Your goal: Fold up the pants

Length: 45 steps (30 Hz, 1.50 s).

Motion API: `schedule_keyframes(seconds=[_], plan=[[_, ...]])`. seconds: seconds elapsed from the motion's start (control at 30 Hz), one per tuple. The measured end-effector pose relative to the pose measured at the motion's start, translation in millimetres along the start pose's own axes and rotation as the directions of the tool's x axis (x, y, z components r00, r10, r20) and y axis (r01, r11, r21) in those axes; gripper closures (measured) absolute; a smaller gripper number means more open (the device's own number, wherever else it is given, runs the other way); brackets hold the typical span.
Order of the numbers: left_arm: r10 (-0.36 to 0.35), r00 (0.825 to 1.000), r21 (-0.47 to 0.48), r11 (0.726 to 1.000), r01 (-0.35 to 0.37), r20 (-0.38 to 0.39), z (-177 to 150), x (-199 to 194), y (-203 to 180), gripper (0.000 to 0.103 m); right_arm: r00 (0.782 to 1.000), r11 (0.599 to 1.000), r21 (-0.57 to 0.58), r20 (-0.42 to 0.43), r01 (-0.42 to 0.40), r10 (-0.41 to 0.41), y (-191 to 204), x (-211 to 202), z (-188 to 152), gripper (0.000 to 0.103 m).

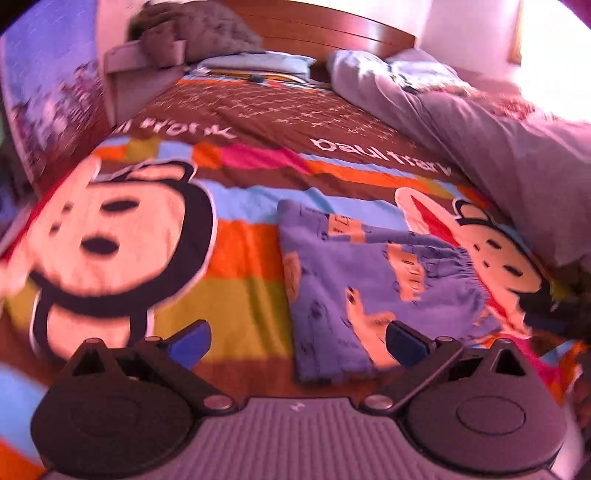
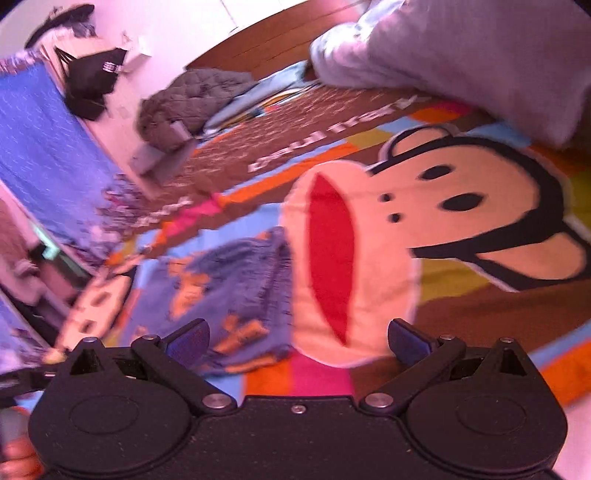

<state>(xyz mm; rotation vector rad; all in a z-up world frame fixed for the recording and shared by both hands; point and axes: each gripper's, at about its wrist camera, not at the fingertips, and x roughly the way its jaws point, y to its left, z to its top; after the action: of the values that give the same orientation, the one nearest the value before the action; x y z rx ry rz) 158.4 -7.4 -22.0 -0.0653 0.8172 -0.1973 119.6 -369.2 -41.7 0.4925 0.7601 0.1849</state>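
Your pants [image 1: 373,291] lie flat on the bed [image 1: 243,258], ahead and to the right of your left hand-held gripper [image 1: 297,341], ahead and to the left of your right hand-held gripper [image 2: 297,341]. A duvet [image 1: 491,136] is heaped along the bed's right side. Pillows [image 1: 258,64] lie against the headboard [image 1: 332,31] behind, a jacket [image 1: 192,29] at the far left corner.
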Motion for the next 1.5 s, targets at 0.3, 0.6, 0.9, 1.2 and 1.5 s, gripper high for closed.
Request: schedule_keyframes(seconds=[0.3, 0.6, 0.9, 1.2, 1.5], plan=[[-0.157, 0.988, -0.083, 0.984, 0.156, -0.003, 3, 50, 13, 0.000, 0.950, 0.951, -0.016, -0.042, -0.309, 0.308, -9, 77, 60, 0.000], [-0.353, 0.935, -0.210, 0.917, 0.340, -0.027, 1, 61, 28, 0.000, 0.810, 0.841, 0.048, -0.242, -0.539, 0.534, -18, 143, 72, 0.000], [-0.409, 0.911, -0.288, 0.879, 0.380, -0.044, 2, 66, 34, 0.010, 0.823, 0.846, 0.080, -0.199, -0.527, 0.531, -21, 136, 68, 0.004], [-0.275, 0.955, -0.154, 0.954, 0.256, -0.115, 3, 62, 16, 0.023, 0.891, 0.907, 0.011, -0.183, -0.421, 0.416, -14, 134, 58, 0.014], [-0.279, 0.954, -0.178, 0.950, 0.257, -0.112, 4, 63, 18, 0.023, 0.888, 0.905, 0.002, -0.192, -0.425, 0.417, -11, 136, 58, 0.009]])
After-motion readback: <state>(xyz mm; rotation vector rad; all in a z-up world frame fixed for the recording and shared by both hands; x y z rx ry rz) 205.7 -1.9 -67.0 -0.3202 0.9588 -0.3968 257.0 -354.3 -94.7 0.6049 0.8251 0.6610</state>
